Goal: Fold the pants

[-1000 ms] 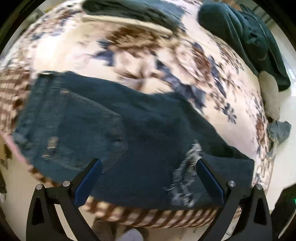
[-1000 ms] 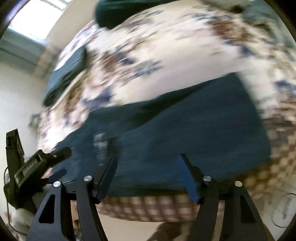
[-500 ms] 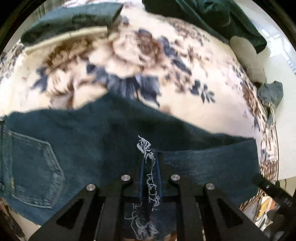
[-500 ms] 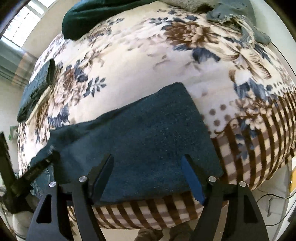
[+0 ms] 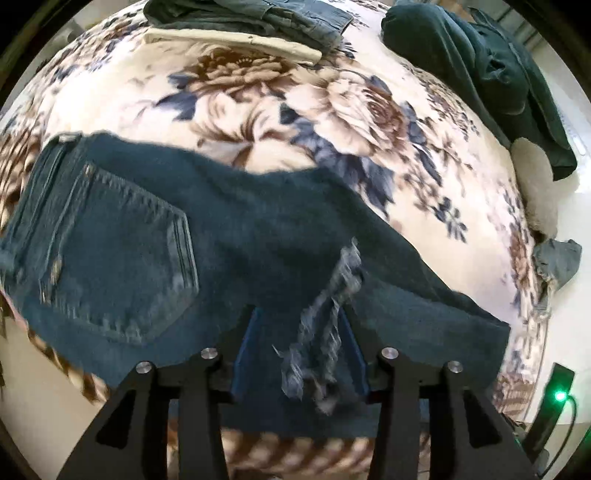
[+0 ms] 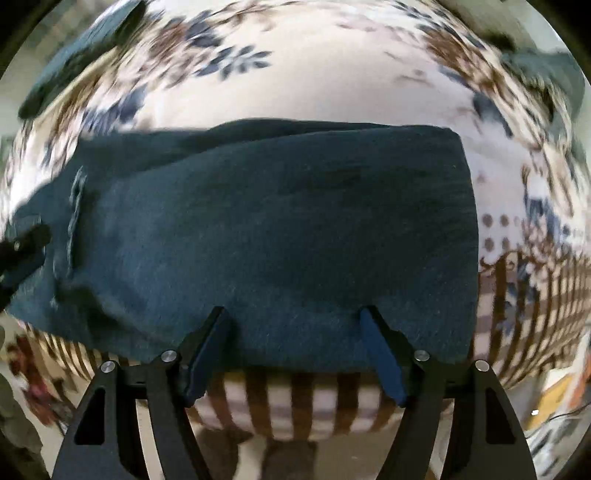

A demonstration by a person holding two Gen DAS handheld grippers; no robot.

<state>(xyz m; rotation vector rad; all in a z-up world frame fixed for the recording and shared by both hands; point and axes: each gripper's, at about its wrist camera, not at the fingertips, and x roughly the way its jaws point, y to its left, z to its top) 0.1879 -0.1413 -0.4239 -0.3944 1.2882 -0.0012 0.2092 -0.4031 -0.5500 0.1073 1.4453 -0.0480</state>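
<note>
**Dark jeans on the flowered bed, a gripper at each end**

Left wrist view: one pair of dark blue jeans [image 5: 207, 236] lies across the near edge of a bed covered with one floral blanket [image 5: 295, 110]. One back pocket [image 5: 122, 258] shows at the left, and one frayed rip [image 5: 325, 325] sits low in the middle. The left gripper [image 5: 301, 347] points steeply down at the cloth, its two blue pads a narrow way apart and opening, with the frayed threads hanging between them; the pads do not visibly press on the threads. At the far side lie one stack of folded clothes [image 5: 243, 22], one dark green heap [image 5: 487, 74], and one small grey denim scrap [image 5: 557, 262] at the right edge.

Right wrist view: the same jeans appear as one flat, plain leg panel [image 6: 280, 229] ending squarely at the right, near the blanket's striped border [image 6: 535, 306]. The right gripper [image 6: 295, 321] points straight down over the near hem, its two fingers spread wide and easing inward, tips at the cloth with the hem between them, nothing pinched. The picture is blurred toward the edges.
</note>
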